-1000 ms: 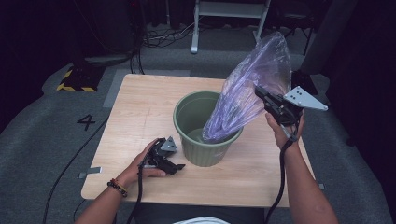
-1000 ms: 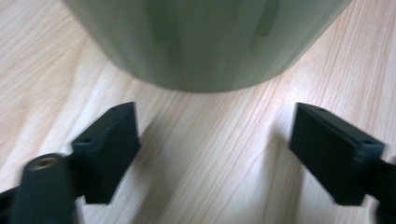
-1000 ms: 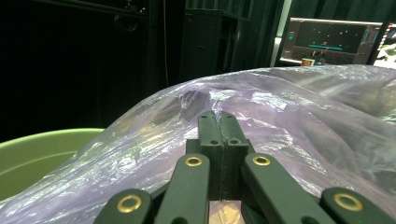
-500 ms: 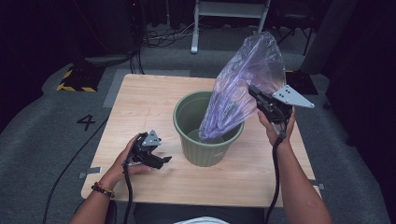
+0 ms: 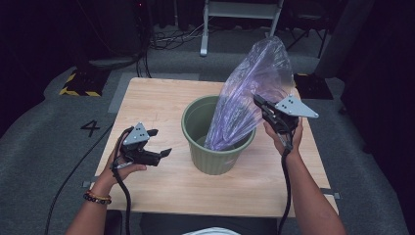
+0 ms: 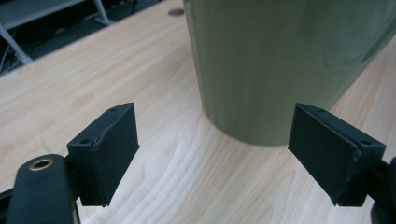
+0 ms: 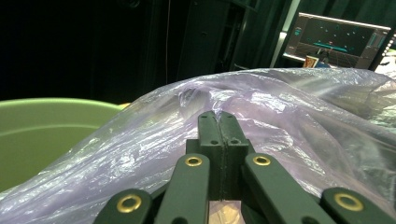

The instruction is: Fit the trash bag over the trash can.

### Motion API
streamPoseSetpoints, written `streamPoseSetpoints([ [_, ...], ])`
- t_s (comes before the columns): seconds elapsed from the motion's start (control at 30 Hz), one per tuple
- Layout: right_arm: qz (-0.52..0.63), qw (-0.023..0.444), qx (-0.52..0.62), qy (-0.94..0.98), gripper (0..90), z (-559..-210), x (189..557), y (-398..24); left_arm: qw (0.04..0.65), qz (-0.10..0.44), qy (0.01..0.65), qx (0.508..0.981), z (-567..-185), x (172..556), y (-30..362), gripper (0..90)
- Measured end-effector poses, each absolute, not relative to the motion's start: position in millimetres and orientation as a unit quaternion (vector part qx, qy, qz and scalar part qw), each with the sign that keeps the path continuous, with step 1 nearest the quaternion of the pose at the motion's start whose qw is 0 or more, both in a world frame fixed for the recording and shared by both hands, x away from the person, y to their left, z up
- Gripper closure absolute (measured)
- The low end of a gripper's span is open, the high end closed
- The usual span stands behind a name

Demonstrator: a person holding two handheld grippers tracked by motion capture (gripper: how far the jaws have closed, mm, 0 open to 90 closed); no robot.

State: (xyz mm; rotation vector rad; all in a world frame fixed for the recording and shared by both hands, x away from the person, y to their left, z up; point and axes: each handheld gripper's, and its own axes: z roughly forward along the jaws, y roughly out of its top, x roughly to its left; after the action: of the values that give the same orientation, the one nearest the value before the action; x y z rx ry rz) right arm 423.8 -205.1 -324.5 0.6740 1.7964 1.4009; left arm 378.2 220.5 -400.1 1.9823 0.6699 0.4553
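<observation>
Purple plastic bag (image 5: 249, 98): lower end down inside the green bin (image 5: 215, 156) at table (image 5: 161, 93) centre, long axis tilting up and to the far right. Right gripper (image 5: 259, 102) pinches the bag's film at its right side, jaws closed tight on it. Left gripper (image 5: 159, 143) to the left of the bin, clear of it, jaws wide, nothing between, aimed at the bin wall. Judged: bag mouth needs spreading over the rim; left hand is the free one, rim lies up and right of it
</observation>
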Motion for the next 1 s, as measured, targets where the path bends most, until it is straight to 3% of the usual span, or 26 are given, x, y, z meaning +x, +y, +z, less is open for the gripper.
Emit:
streamPoseSetpoints([
  [0.2,0.547,0.369,0.247,0.71,90.0,-328,418,-201,0.495,0.2,0.288,0.795,-383,374,213,15.6],
  [0.7,0.555,0.345,0.189,0.733,90.0,-336,401,-192,0.515,0.213,0.209,0.804,-340,360,168,15.5],
  [1.0,0.55,0.327,0.135,0.757,90.0,-340,391,-183,0.523,0.226,0.203,0.796,-329,365,143,15.7],
])
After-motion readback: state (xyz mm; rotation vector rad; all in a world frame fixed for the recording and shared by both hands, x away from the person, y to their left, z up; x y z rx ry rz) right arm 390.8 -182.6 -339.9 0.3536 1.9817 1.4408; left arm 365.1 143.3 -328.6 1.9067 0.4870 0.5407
